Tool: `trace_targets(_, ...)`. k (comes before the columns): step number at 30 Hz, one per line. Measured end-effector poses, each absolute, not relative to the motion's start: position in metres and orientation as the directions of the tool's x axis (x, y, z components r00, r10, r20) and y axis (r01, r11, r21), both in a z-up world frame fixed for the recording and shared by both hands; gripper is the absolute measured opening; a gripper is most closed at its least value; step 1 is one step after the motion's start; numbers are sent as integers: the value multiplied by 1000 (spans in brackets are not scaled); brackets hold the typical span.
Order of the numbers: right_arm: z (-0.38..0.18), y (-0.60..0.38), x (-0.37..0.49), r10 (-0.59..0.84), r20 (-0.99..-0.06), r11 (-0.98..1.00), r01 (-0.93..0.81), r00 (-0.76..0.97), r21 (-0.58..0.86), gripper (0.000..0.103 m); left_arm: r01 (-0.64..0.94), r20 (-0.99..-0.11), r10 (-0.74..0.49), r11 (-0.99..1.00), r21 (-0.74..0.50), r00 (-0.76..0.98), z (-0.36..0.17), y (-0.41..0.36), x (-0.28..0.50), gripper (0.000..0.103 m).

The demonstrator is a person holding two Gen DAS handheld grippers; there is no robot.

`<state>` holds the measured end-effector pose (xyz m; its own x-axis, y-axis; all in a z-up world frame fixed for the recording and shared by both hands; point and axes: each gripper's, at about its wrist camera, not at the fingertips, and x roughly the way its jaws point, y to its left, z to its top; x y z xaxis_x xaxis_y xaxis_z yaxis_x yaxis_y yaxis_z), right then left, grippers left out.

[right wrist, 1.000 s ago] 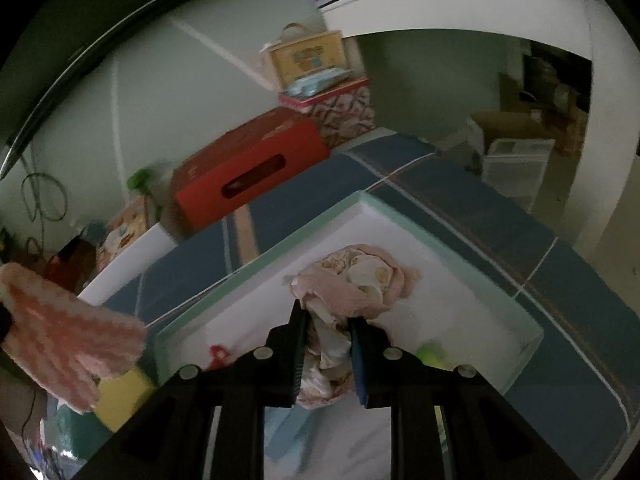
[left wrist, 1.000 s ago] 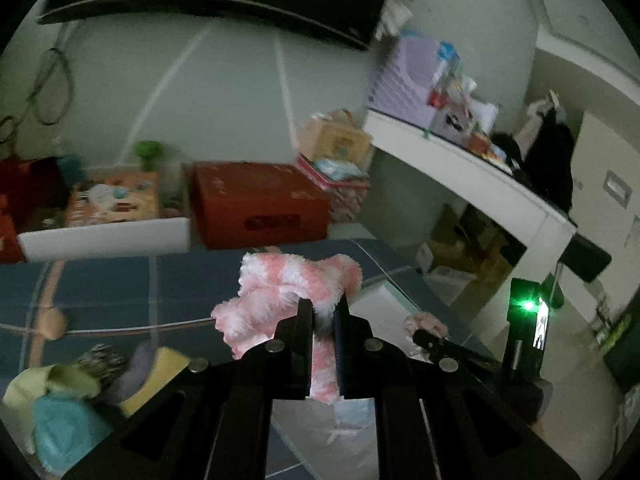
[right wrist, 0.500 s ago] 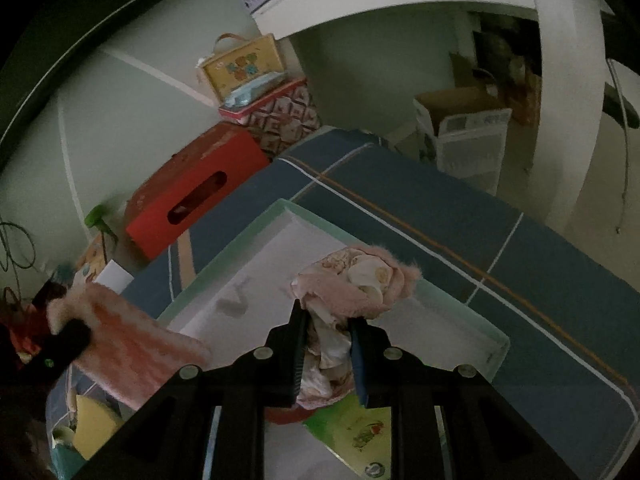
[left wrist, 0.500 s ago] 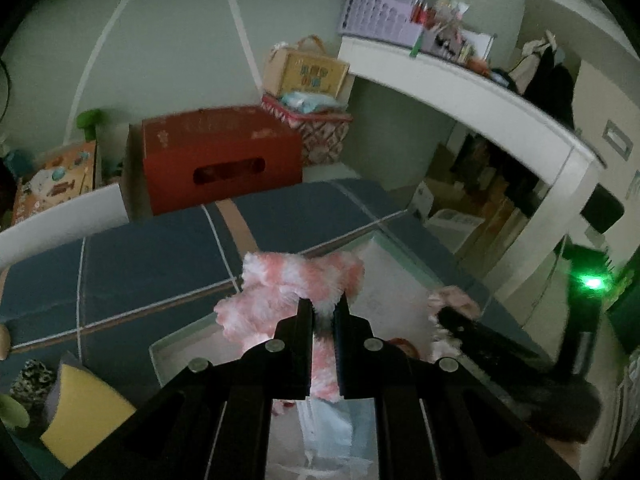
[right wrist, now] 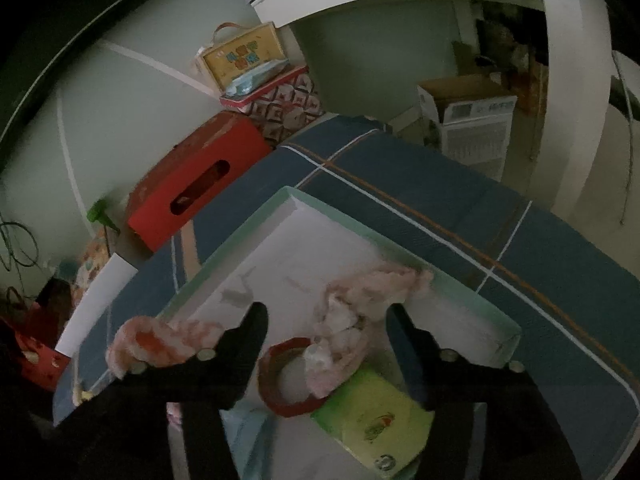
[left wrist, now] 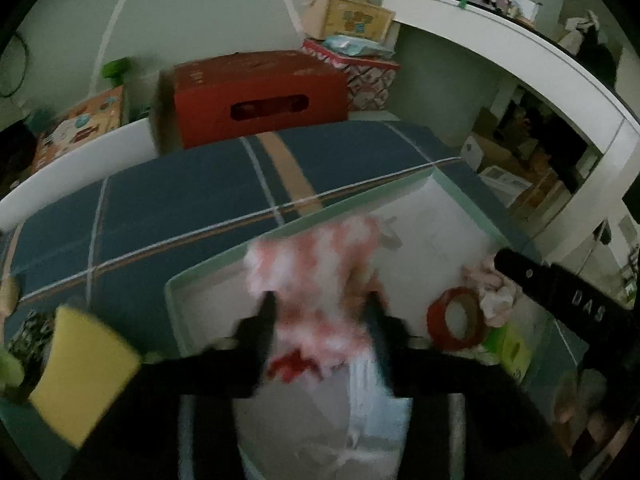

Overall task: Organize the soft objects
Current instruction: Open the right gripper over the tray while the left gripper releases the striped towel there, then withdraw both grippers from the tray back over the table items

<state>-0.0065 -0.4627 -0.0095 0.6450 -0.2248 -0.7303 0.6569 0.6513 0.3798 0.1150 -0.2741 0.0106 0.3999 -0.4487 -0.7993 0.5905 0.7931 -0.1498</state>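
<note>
Both tools now spread wide: left tool (left wrist: 320,310) released fluffy pink cloth (left wrist: 320,276), right tool (right wrist: 324,320) released pale rag (right wrist: 348,328), long axis toward tray (right wrist: 352,220) far rim.

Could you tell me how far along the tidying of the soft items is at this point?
Nearly there: both grippers are open over the white tray. The pale pink cloth lies inside and the fluffy pink-and-white item is dropping in. Left: the yellow sponge on the blue blanket.
</note>
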Motion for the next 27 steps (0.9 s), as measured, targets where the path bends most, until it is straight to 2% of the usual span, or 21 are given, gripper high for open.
trace_targets(3,-7,-459,-4,-225,-744,663,659,629,356,68,568,-814,-427,809,-151,394,10,-263,111,63)
trace_targets(6,-5,-455,-1,-232,-763,672,666,604,323,79,541,-828,-397,829,-140,395,10,-252,109,73)
trace_targets(8,-4,-452,1,-239,-772,683,667,589,297,94,515,-833,-384,845,-143,398,9,-243,110,80)
trace_targets(10,-1,-448,2,-260,-781,695,671,568,258,103,485,-832,-379,860,-156,405,8,-235,113,92)
trace_targets(17,4,-439,7,-283,-787,709,672,548,213,103,365,-849,-318,917,-162,421,4,-200,122,95)
trace_targets(27,31,-411,12,-317,-757,767,624,571,149,103,305,-853,-296,937,-171,430,28,-157,118,95)
